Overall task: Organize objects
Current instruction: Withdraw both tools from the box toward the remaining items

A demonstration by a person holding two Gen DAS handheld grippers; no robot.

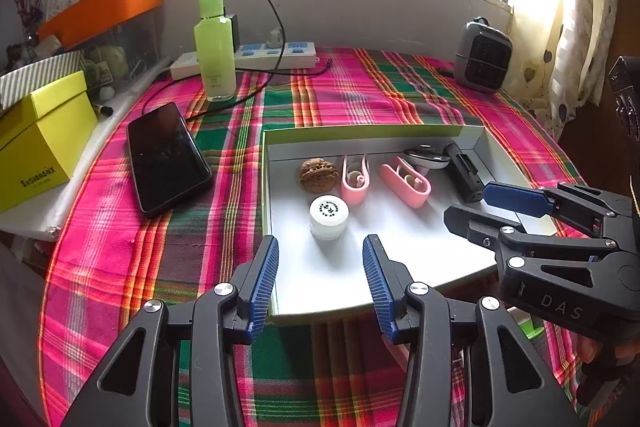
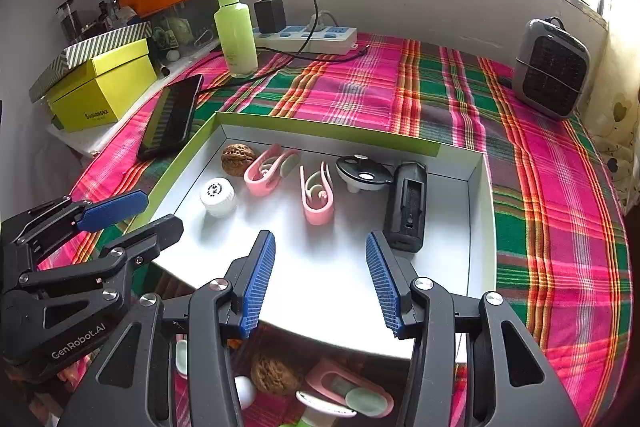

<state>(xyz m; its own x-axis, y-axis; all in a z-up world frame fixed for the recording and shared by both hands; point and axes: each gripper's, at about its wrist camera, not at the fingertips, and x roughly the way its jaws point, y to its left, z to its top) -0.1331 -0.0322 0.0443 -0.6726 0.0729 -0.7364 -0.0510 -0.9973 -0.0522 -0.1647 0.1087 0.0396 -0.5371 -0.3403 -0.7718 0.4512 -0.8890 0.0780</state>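
Two hand-held grippers hover over a shallow white tray (image 2: 478, 211) on a plaid tablecloth (image 2: 540, 187), midway through a tidy-up. The left gripper (image 1: 320, 279) and the right gripper (image 2: 320, 275) both hang with jaws parted and nothing between the pads, each pointing steeply down at bare tray floor.

Already inside, along the far wall: a walnut (image 2: 237, 159), two pink clips (image 2: 269, 169) (image 2: 317, 195), a white jar (image 2: 218, 197), a round black-and-white cap (image 2: 362, 174) and a black rectangular case (image 2: 406, 207). More pieces wait off the tray's near edge, seen in the right wrist view under the fingers: a second walnut (image 2: 276, 373), a pink-and-green clip (image 2: 352, 393) and some white bits that are partly hidden.

The step in hand looks like going back for the next loose piece. Done well, that means lifting clear of the tray lip, dropping over one item only, and closing across its narrow width rather than its length.

The black case lies flat with its long axis running from near edge to far wall, open recess up. The right-hand pink clip lies nearly parallel to it, rounded end toward the camera; the other slants toward the far right. The waiting clip lies roughly crosswise, green end to the right
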